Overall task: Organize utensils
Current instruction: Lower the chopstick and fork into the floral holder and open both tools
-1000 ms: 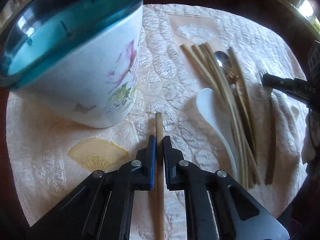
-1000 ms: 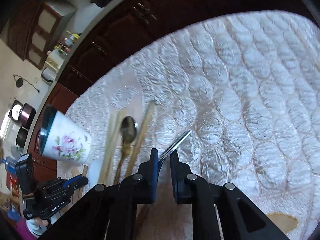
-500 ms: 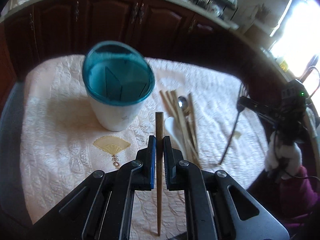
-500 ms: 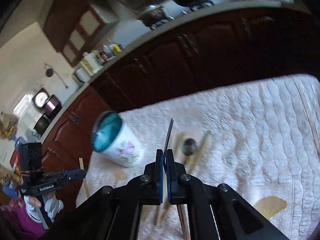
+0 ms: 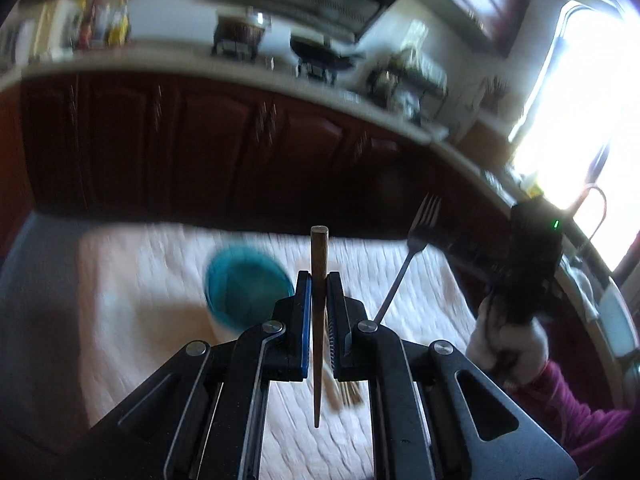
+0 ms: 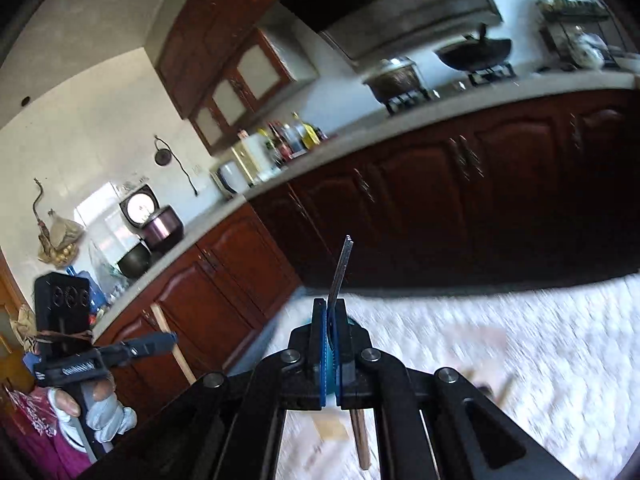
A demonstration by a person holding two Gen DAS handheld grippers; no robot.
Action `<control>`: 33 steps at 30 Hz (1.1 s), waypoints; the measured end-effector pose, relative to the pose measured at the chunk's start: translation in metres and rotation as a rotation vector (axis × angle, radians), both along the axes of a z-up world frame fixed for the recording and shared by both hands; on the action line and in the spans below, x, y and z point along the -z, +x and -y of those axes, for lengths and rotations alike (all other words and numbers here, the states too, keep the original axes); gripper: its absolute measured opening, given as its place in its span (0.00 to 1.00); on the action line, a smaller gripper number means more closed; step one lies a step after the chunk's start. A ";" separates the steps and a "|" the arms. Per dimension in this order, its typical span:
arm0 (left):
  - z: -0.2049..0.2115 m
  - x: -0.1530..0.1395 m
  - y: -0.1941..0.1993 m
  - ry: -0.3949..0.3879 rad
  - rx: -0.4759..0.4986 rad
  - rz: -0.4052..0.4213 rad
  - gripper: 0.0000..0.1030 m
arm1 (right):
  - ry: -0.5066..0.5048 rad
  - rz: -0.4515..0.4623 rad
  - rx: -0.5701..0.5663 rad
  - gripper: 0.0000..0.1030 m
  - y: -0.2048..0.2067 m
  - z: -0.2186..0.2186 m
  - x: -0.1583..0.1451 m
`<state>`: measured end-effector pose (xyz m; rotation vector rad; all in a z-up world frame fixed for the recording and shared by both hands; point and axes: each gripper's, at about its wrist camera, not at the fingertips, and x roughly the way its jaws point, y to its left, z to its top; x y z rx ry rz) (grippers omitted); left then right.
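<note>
Wooden chopstick (image 5: pixel 319 320) pinched upright in left claw (image 5: pixel 319 292); right claw (image 6: pixel 330 320) pinching fork (image 6: pixel 340 268).

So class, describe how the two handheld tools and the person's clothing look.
Both are black linkage frames with silver pivot pins and blue-edged pads: left tool, right tool. The right's camera block shows a green light. White gloves and a magenta sleeve are worn.

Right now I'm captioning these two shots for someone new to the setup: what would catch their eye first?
In the left view, a wooden chopstick stands upright, pinched in the left claw, with a teal-rimmed cup on the pale tablecloth behind it. To its right a fork is raised, prongs up. The right view shows that fork edge-on in the shut right claw, against dark cabinets.
</note>
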<state>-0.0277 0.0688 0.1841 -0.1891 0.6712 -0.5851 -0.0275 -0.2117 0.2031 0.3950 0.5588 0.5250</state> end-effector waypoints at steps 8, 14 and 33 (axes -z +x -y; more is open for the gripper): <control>-0.008 -0.025 0.057 0.044 -0.183 0.164 0.06 | -0.023 0.049 0.018 0.02 0.068 -0.054 -0.002; 0.001 0.023 0.104 0.130 -0.257 0.148 0.06 | -0.078 0.050 0.033 0.02 0.105 -0.077 0.024; 0.016 0.094 0.115 0.156 -0.278 -0.027 0.22 | -0.058 -0.185 -0.034 0.15 0.127 -0.073 0.114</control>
